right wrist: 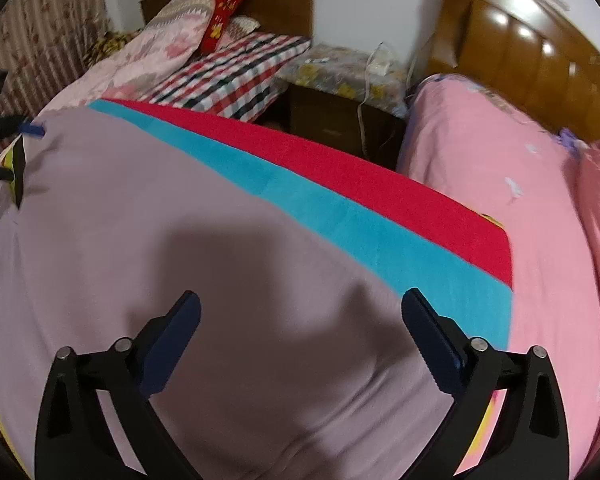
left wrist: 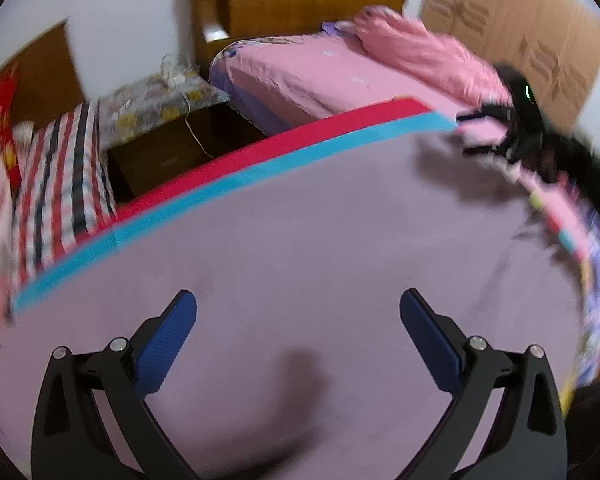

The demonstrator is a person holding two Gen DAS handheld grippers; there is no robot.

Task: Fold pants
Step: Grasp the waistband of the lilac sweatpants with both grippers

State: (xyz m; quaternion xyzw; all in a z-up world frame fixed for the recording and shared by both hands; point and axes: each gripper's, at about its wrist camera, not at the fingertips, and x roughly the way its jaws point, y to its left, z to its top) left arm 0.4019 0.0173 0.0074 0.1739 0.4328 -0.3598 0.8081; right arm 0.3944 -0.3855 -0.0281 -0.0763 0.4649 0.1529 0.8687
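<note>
Care with the smooth mauve-grey cloth pants (right wrist: 204,248), spread flat under both parted, empty-fingered tools, the left gripper (left wrist: 298,312) and right gripper (right wrist: 300,312), means pinching one edge evenly before folding across the red-and-turquoise striped mat (right wrist: 364,200) on the pink-sheeted bed (right wrist: 500,152), a dark nightstand (right wrist: 328,120) beyond.
</note>
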